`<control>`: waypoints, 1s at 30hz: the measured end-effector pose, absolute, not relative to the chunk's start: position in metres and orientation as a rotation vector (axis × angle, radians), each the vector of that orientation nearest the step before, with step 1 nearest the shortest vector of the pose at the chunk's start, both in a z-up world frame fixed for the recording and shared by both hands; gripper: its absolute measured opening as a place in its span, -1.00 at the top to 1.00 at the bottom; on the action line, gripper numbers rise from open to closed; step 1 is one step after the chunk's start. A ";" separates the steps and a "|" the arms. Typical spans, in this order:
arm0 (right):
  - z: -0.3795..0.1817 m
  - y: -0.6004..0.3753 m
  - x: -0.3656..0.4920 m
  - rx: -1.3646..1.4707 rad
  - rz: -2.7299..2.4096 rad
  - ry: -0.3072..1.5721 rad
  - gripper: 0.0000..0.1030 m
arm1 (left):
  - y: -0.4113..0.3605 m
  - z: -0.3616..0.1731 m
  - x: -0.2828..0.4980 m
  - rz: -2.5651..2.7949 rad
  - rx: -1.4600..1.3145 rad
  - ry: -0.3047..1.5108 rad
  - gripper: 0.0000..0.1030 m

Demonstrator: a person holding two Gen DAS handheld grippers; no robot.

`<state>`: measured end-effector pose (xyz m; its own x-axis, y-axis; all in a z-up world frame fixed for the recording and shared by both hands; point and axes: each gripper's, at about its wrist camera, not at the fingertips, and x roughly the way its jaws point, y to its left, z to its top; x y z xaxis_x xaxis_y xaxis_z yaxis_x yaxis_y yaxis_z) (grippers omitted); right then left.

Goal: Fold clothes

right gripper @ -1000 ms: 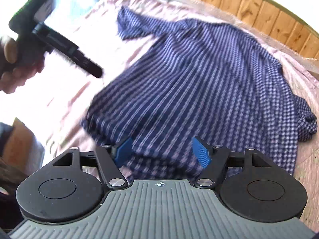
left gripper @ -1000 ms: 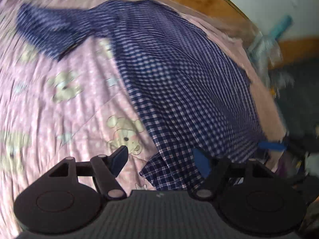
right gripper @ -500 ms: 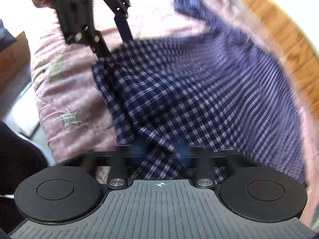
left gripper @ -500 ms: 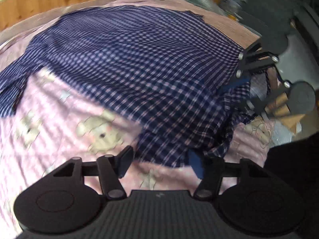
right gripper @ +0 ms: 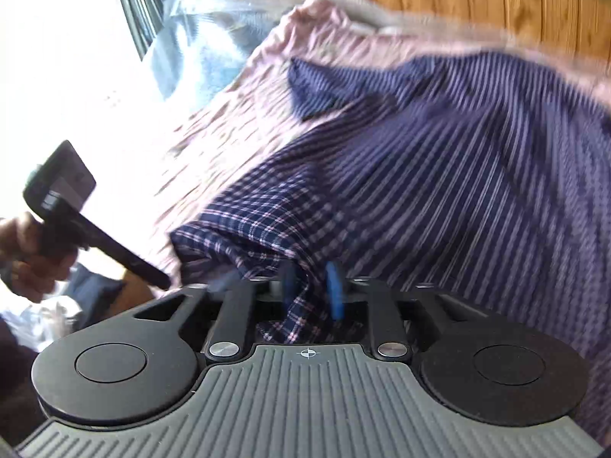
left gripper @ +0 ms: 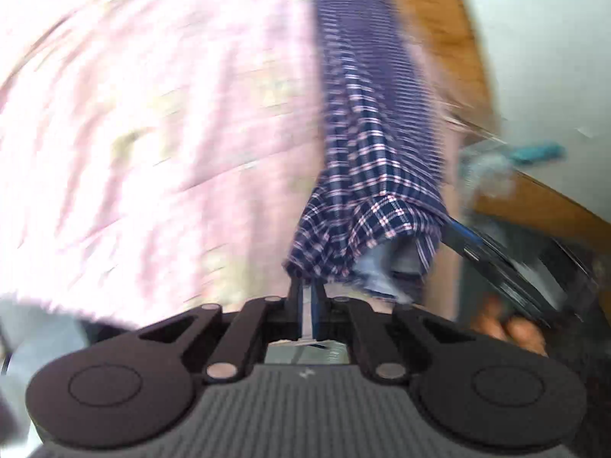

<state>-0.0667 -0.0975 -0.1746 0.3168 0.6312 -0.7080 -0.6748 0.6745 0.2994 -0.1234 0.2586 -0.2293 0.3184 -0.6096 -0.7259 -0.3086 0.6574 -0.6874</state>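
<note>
Your left wrist view looks close along the checked shirt (left gripper: pixel 366 191); your right wrist view faces it low, headboard (right gripper: pixel 496 4) behind.

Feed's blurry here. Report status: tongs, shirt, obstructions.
Left tongs shut on plaid shirt hem. Right tongs shut on same hem. Shirt half lifted off pink bedsheet. Nothing in the way.

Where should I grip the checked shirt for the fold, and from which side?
Take the checked shirt by its near hem, coming in low from the bed's near edge: that edge faces both grippers. The left gripper and right gripper already have jaws shut on it there, lifting it off the pink sheet.
</note>
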 end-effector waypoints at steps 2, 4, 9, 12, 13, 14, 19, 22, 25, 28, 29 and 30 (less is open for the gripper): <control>-0.182 -0.127 -0.082 -0.032 0.791 0.890 0.16 | 0.258 -0.219 -0.131 -0.165 -0.841 1.238 0.76; -0.186 -0.178 -0.092 0.025 0.607 0.852 -0.13 | 0.256 -0.200 -0.135 -0.125 -0.784 1.171 0.26; -0.218 -0.294 -0.085 0.094 0.155 0.898 -0.36 | 0.208 -0.177 -0.094 -0.111 -0.648 1.084 -0.75; -0.238 -0.315 -0.068 0.128 0.197 0.958 0.06 | 0.179 -0.171 -0.065 -0.108 -0.570 1.053 -0.75; -0.242 -0.314 -0.067 0.141 0.236 0.979 0.78 | 0.172 -0.181 -0.057 -0.105 -0.541 1.077 -0.56; -0.244 -0.314 -0.068 0.151 0.264 0.996 1.00 | 0.168 -0.190 -0.051 -0.100 -0.509 1.114 0.11; -0.238 -0.335 -0.087 0.128 0.216 1.038 1.00 | 0.185 -0.200 -0.044 -0.087 -0.457 1.200 0.98; -0.250 -0.354 -0.100 0.108 0.179 1.111 1.00 | 0.209 -0.185 -0.048 -0.085 -0.479 1.176 0.90; -0.226 -0.377 -0.098 0.181 0.084 1.065 0.77 | 0.232 -0.169 -0.051 -0.083 -0.502 1.152 0.36; -0.189 -0.388 -0.057 0.267 0.024 0.957 0.27 | 0.263 -0.146 -0.030 -0.037 -0.501 1.073 -0.42; -0.177 -0.390 -0.040 0.290 0.003 0.922 0.02 | 0.275 -0.139 -0.009 0.014 -0.492 1.043 -0.48; -0.171 -0.388 -0.014 0.295 -0.020 0.894 -0.42 | 0.288 -0.137 0.016 0.062 -0.490 1.025 -0.57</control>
